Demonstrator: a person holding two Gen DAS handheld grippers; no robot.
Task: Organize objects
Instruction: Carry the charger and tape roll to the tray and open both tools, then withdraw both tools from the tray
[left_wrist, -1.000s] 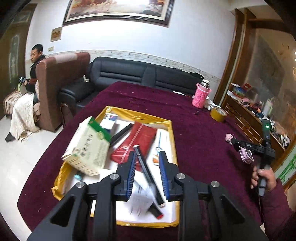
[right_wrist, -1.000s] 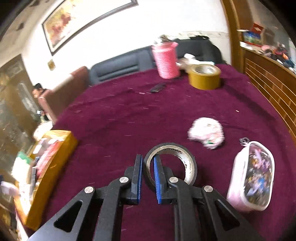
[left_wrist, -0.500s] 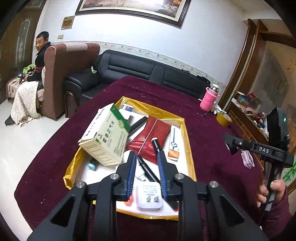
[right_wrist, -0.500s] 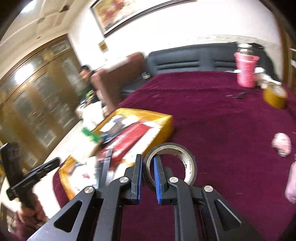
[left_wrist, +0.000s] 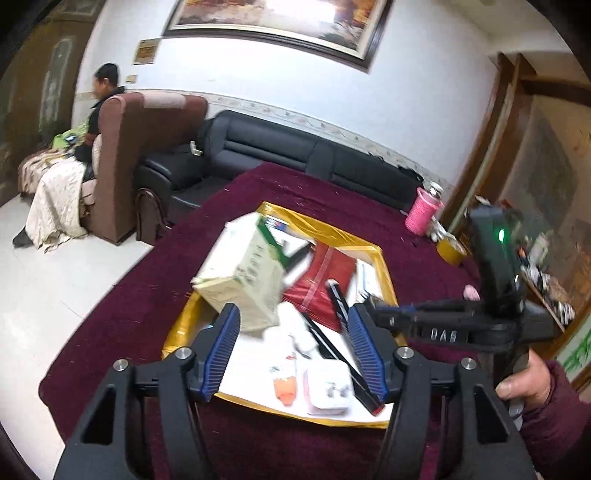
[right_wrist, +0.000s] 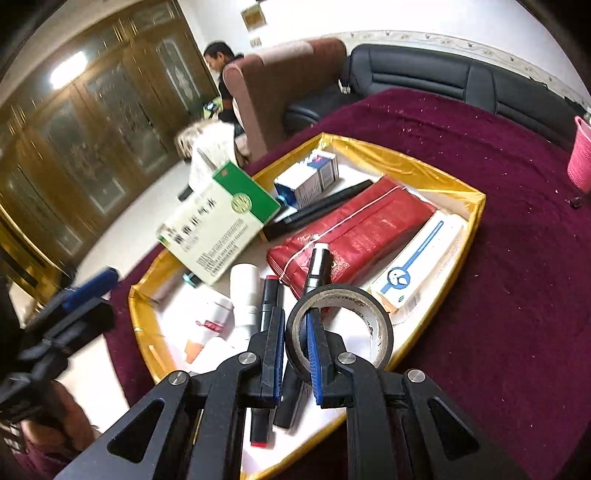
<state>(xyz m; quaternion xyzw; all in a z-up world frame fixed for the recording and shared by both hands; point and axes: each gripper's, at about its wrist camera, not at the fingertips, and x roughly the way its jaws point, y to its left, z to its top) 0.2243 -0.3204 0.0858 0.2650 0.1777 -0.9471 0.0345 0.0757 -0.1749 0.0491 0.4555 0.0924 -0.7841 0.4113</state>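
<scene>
In the right wrist view my right gripper (right_wrist: 295, 317) is shut on the wall of a black tape roll (right_wrist: 380, 321). It holds the roll over the near end of the gold-rimmed tray (right_wrist: 406, 162). The tray holds a green and white box (right_wrist: 218, 225), a red pouch (right_wrist: 354, 229), a toothpaste box (right_wrist: 417, 262), a white bottle (right_wrist: 245, 291) and black pens. In the left wrist view my left gripper (left_wrist: 291, 314) hangs above the tray (left_wrist: 384, 258). Its jaws are opening wide and grip nothing. A white charger plug (left_wrist: 328, 391) lies on the tray below them.
The table wears a maroon cloth (right_wrist: 517, 258). A pink cup (left_wrist: 423, 216) and a yellow tape roll (left_wrist: 450, 251) stand at the far right. Behind the table are a black sofa (left_wrist: 295, 162) and a brown armchair (left_wrist: 147, 155) with a person seated beside it.
My left jaws have spread and released the white plug, which now lies on the tray. My right gripper has swung left with the tape roll, from bare cloth to over the tray.
</scene>
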